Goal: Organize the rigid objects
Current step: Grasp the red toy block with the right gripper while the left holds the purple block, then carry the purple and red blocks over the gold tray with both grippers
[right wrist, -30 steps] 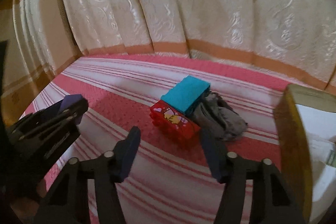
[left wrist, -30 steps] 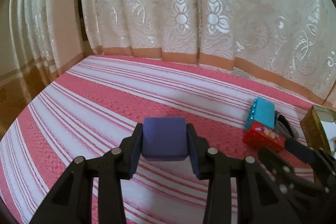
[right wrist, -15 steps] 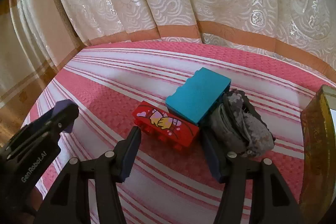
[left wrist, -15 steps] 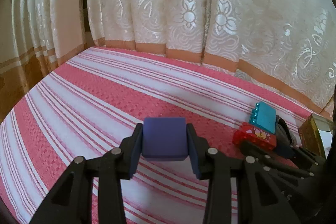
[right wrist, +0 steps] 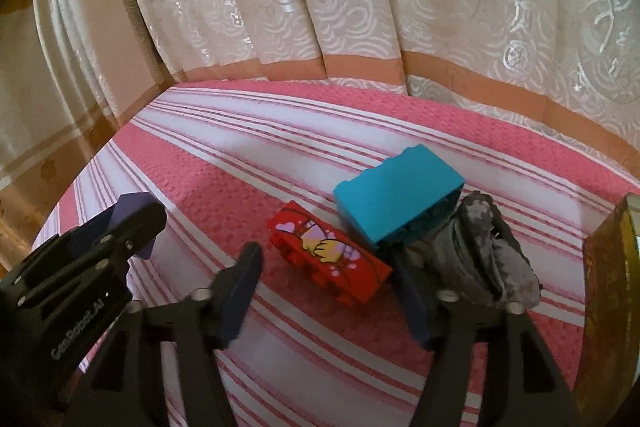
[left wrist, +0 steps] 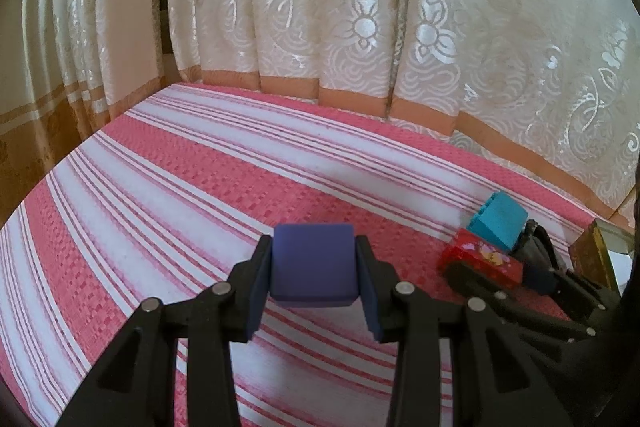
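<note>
Fig.: pick-up step, R side. L gripper is clamped on the purple cube, carried just left of the red brick. R gripper is closed about the red brick's ends, though contact at the left pad can't be confirmed. Next: a straight lift is called for, w/o dragging the teal brick touching it behind. Grey rag crowds the right pad; gold box stands further right, curtain beyond.
</note>
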Available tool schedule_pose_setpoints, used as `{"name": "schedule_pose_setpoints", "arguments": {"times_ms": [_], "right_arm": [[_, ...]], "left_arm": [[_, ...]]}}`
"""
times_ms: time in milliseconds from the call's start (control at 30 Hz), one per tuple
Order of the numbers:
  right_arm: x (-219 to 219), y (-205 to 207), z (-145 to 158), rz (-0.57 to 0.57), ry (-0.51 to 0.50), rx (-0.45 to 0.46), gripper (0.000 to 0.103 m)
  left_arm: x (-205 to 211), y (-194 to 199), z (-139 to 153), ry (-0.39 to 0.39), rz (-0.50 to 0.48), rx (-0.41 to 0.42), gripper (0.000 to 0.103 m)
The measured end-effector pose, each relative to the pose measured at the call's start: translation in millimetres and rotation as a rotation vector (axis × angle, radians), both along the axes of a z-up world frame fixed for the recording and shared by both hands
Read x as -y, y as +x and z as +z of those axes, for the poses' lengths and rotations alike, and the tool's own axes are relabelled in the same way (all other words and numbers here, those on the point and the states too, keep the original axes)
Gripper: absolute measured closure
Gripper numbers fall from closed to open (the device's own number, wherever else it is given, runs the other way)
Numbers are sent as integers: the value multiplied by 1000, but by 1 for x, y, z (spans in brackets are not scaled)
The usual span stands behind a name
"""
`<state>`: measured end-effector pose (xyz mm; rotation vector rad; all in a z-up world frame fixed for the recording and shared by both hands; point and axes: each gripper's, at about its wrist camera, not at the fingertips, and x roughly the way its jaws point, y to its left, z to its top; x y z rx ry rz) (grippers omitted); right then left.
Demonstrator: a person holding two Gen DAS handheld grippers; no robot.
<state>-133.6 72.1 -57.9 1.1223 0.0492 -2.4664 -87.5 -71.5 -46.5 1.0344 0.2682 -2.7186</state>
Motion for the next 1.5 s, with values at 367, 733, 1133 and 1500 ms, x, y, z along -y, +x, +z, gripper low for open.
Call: {"name": "schedule_pose_setpoints", "arguments": {"times_ms": [367, 733, 1133, 1500], "right_arm": [[-6, 21, 5, -3, -46, -21, 55], [-55, 70, 41, -169, -149, -192, 55], [-90, 105, 62, -256, -120, -343, 55], [-114, 115, 73, -301, -105, -398, 55]], "left_arm": [[1, 0, 0, 16, -15, -13, 64], [-23, 16, 16, -50, -64, -133, 64], [-56, 35, 29, -96, -133, -252, 64], [-90, 47, 36, -104, -170, -294, 64]]}}
